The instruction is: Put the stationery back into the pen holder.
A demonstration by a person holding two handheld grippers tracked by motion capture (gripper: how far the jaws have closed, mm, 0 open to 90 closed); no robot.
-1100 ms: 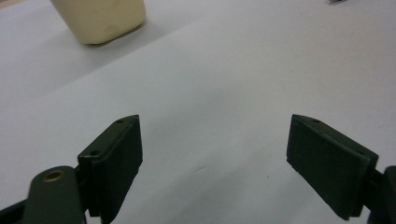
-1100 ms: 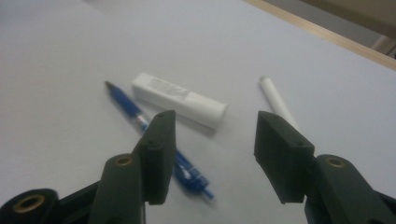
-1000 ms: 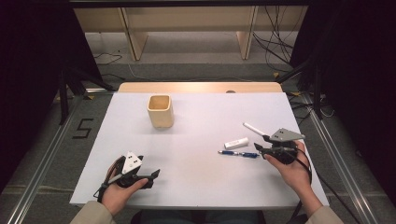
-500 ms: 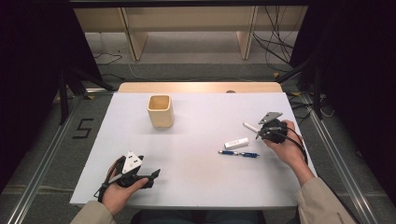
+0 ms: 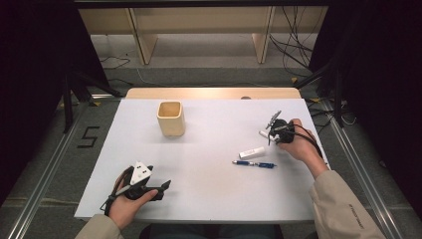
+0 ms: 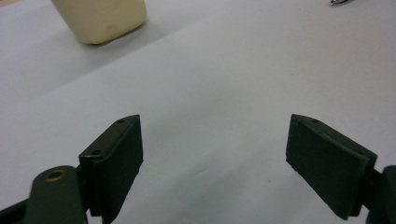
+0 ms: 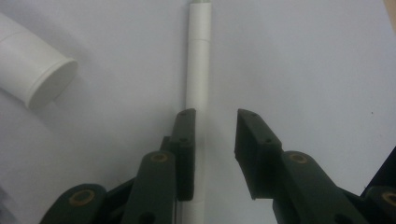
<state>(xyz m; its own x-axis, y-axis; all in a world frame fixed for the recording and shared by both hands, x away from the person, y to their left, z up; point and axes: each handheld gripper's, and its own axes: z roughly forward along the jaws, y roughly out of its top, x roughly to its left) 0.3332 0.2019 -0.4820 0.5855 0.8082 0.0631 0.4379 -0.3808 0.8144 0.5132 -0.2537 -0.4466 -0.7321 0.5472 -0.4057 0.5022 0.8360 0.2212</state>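
Your right gripper (image 7: 212,140) was at the slim white plastic marker (image 7: 198,65), right of centre on the tabletop (image 5: 209,164), jaws just closing but not yet pinching it. Your left gripper (image 6: 215,158) stood open, empty. Lifting remained.

A large black "5" (image 5: 87,137) is marked on the floor (image 5: 54,149) beside the table's left edge.
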